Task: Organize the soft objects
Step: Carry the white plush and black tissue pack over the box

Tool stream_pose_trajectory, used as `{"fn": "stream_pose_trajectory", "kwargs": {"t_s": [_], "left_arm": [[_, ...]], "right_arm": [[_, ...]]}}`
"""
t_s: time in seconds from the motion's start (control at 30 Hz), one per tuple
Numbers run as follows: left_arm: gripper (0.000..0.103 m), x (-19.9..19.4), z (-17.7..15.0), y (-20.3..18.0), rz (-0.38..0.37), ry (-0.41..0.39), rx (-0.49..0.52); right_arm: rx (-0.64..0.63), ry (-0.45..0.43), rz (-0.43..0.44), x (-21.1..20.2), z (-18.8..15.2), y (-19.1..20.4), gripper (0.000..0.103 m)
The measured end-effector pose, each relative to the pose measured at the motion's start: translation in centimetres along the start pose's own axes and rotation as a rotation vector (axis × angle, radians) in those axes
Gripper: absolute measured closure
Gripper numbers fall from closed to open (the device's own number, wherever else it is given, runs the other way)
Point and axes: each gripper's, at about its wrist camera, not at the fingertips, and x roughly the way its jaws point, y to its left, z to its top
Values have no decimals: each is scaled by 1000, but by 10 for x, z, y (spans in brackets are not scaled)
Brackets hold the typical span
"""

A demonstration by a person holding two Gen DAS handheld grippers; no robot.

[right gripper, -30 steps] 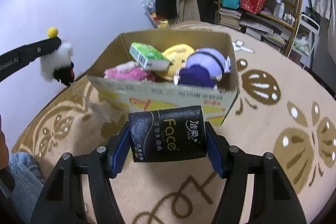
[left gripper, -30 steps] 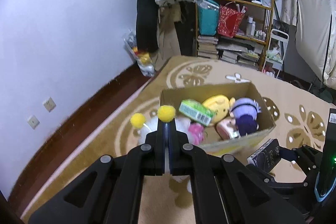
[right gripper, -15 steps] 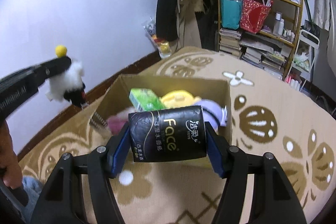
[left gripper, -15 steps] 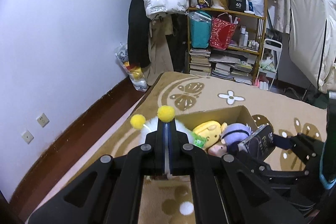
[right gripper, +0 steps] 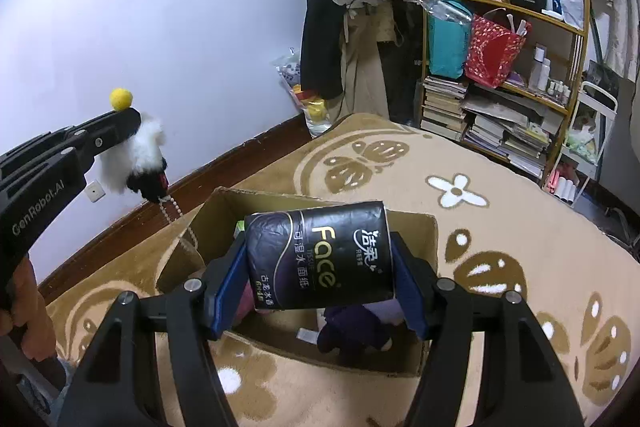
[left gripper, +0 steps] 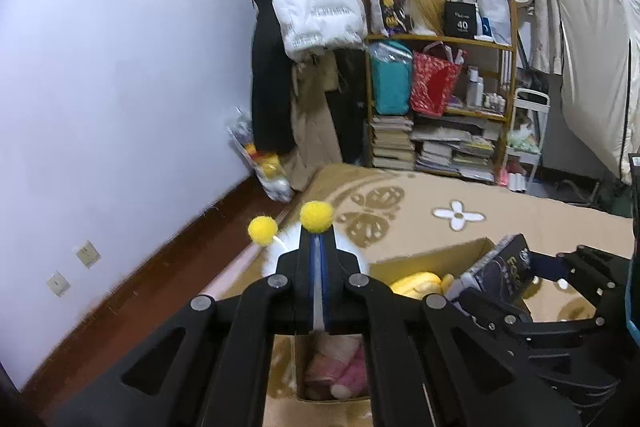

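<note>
Left tongs (left gripper: 316,247): closed almost fully, the fingers pinching a small white fluffy plush toy with two yellow pom-pom antennae (left gripper: 280,243); seen from the right wrist, the left tongs (right gripper: 132,125) held the same toy (right gripper: 140,157) in the air, left of the box and above the carpet edge.
Plush toy attitude: it hung down from the fingertips, white fluff on top, a dark lower part and a beaded chain trailing beneath.
Right tongs (right gripper: 320,267): spread wide, the blue pads (right gripper: 230,287) pressed on both ends of a black plastic-wrapped tissue pack printed "Face" (right gripper: 320,259); from the left wrist the right tongs (left gripper: 532,271) showed beside the pack (left gripper: 504,267).
Tissue pack axis: long axis lay crosswise between the fingers, roughly level, the printed face toward the camera, the lettering reading upside down.
Tissue pack place: held over the open brown cardboard box (right gripper: 216,215), not touching its walls.
Box contents: a pink plush (left gripper: 340,371), a yellow plush (left gripper: 416,283), a purple plush doll (right gripper: 360,331), packed close.
Edges and room: the box stood on a tan patterned carpet (right gripper: 500,247); a white wall (right gripper: 160,7) lay to the left, a cluttered wooden shelf (right gripper: 520,79) well beyond; bare carpet lay right of the box.
</note>
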Motion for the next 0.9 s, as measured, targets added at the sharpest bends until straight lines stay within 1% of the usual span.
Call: {"fn": "stream_pose_trajectory", "kwargs": {"t_s": [0.13, 0.2, 0.37, 0.57, 0.7, 0.9], "left_arm": [[101, 21, -12, 0, -11, 60, -6], [101, 31, -19, -2, -29, 94, -9], [100, 47, -33, -11, -49, 156, 13], [99, 62, -50, -19, -61, 239, 25], [98, 68, -56, -20, -54, 262, 33], [97, 71, -62, -14, -67, 287, 16]], "right_arm": [[11, 13, 11, 12, -5, -3, 33], [16, 23, 12, 19, -9, -5, 33], [37, 57, 18, 33, -21, -11, 33], [31, 69, 29, 38, -28, -11, 33], [25, 75, 29, 40, -31, -10, 33], [-3, 84, 37, 45, -37, -3, 33]]}}
